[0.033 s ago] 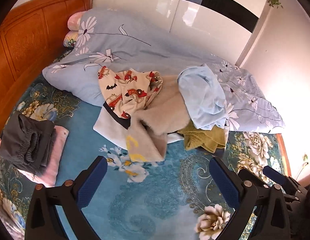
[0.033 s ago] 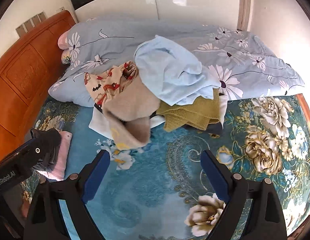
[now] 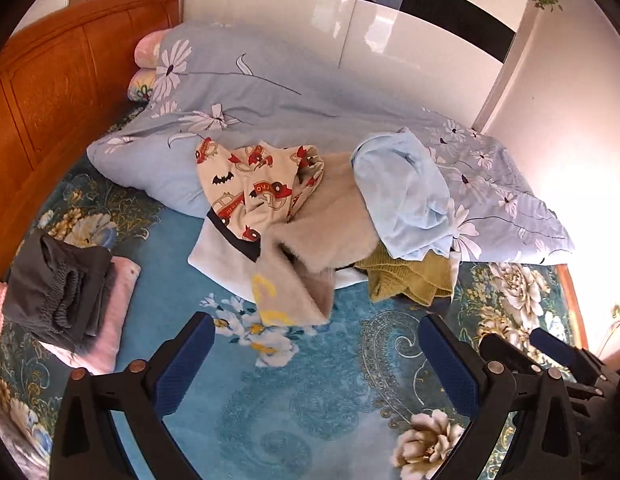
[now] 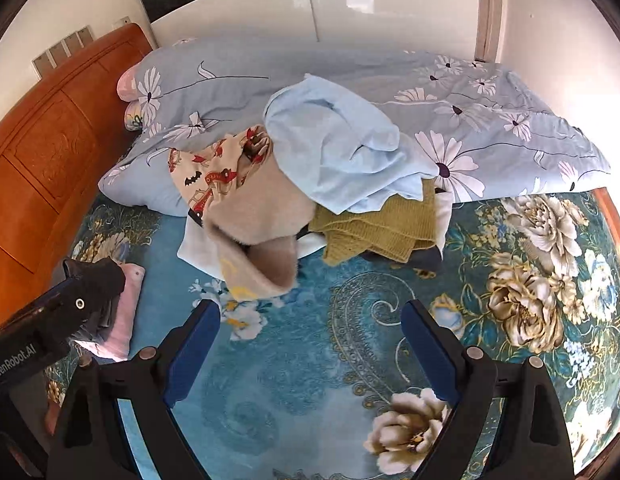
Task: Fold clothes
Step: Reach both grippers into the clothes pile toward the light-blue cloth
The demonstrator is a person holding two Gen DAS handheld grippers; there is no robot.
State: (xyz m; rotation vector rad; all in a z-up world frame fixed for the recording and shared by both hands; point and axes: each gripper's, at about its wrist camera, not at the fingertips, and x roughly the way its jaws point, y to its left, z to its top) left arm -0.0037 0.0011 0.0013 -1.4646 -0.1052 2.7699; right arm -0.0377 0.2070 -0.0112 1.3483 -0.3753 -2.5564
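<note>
A heap of unfolded clothes lies on the bed: a fuzzy beige garment, a cream top printed with red cars, a light blue garment, an olive knit and a white piece underneath. My left gripper is open and empty, hovering before the heap. My right gripper is open and empty, also short of the heap. The left gripper's body shows at the right wrist view's left edge.
A folded stack, dark grey piece on pink, sits at the left on the blue floral bedspread. A lavender daisy duvet lies behind the heap. A wooden headboard stands left, a white wall beyond.
</note>
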